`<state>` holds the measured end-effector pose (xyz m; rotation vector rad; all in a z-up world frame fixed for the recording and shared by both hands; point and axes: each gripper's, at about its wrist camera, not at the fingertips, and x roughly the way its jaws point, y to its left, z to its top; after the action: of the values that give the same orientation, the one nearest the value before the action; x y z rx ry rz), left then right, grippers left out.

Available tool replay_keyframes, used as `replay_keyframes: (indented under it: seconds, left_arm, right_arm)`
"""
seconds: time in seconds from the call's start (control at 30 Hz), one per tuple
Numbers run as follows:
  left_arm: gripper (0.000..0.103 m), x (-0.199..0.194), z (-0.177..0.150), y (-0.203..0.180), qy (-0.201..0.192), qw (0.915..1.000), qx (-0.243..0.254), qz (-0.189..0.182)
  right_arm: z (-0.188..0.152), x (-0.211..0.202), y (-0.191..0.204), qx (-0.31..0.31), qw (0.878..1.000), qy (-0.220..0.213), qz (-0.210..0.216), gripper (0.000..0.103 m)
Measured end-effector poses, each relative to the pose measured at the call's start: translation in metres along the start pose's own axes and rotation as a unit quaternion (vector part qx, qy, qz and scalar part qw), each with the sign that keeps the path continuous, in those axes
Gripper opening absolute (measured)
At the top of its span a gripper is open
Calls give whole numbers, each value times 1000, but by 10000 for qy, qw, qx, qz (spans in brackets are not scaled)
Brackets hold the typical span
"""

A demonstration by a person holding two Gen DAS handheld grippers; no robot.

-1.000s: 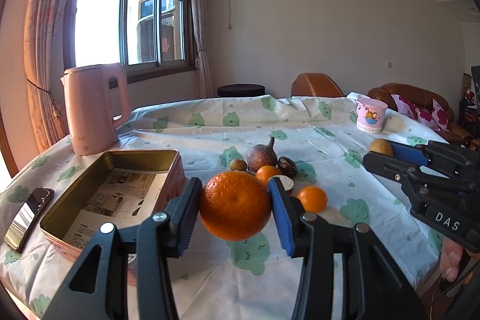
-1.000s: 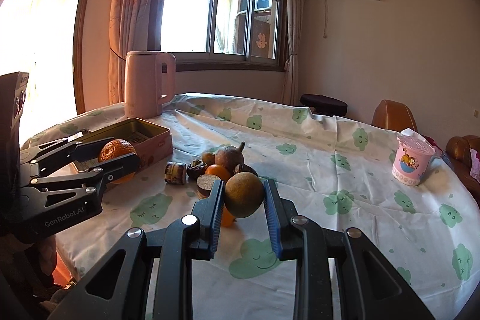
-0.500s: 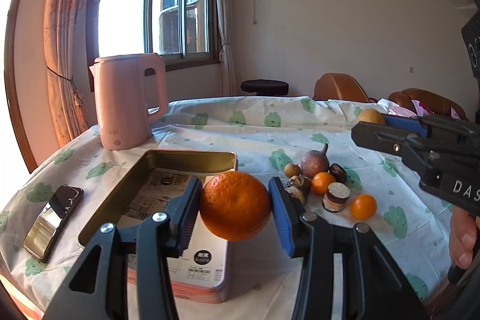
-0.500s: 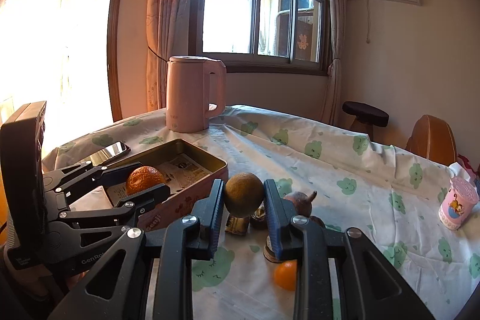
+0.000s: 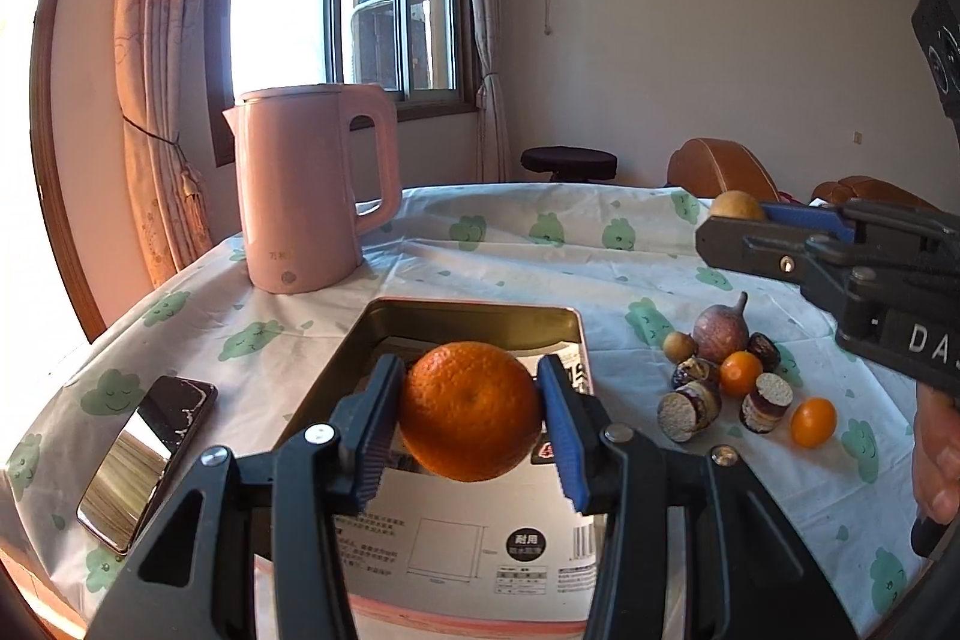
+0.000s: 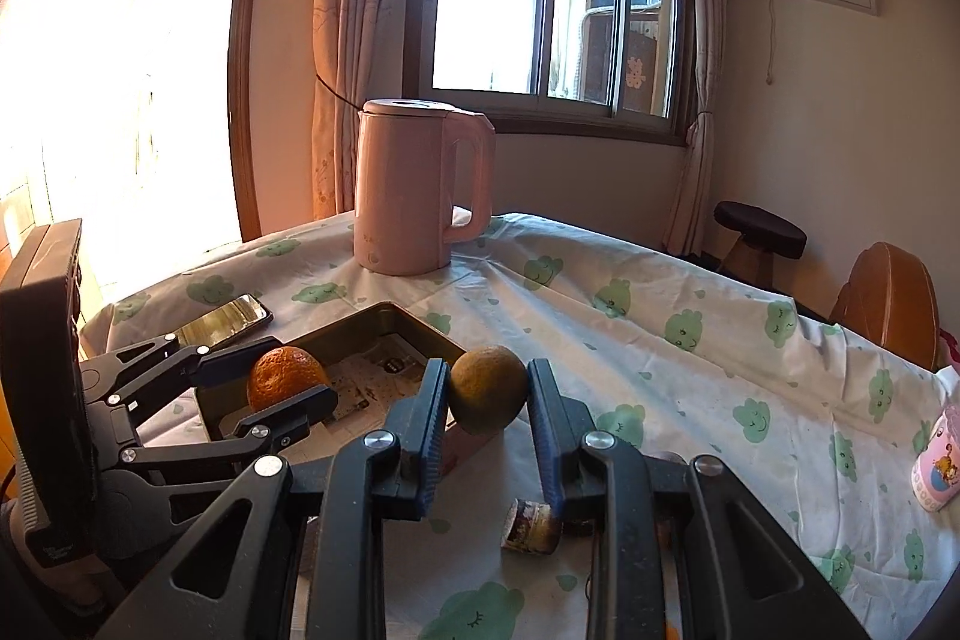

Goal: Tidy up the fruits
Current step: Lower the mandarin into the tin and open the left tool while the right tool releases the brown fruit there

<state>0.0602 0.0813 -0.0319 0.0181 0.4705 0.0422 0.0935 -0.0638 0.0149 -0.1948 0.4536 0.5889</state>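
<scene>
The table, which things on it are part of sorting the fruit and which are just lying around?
Part of the job:
- orange in the left gripper
- brown fruit in the right gripper
- metal tin
- loose fruit pile

Lying about:
- pink kettle
- phone
- pink cup

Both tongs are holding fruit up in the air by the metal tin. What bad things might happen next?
The big round orange is pinched only at its sides by the left tongs, so it might slip and bounce off the open rectangular metal tin. The brownish round fruit in the right tongs could drop too. The two tongs are close together over the tin and may bump. A rolling fruit might hit the black phone nearby.
</scene>
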Motion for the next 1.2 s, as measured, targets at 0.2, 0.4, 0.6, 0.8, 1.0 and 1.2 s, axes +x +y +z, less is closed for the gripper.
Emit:
replay_keyframes:
  seconds: [0.2,0.4,0.6,0.8,1.0,1.2]
  left_arm:
    - [48,10,2,12,104,9999,29,132]
    - [48,20,3,21,203,9996,41,204]
    - [48,31,1,26,358,9990,45,250]
    - [48,39,-1,30,459,9986,8,266]
    - [48,42,-2,31,536,9982,24,260]
    - [48,45,-2,34,624,9977,-50,268]
  right_arm:
    - [6,24,9,-2,9999,108,62,28]
    - [6,46,13,76,9996,243,153,28]
    - [-2,64,20,106,9987,442,215,28]
    - [-10,79,24,125,9977,617,243,28]
    - [-16,87,26,132,9970,720,244,28]
    - [-19,92,31,95,9968,771,208,28]
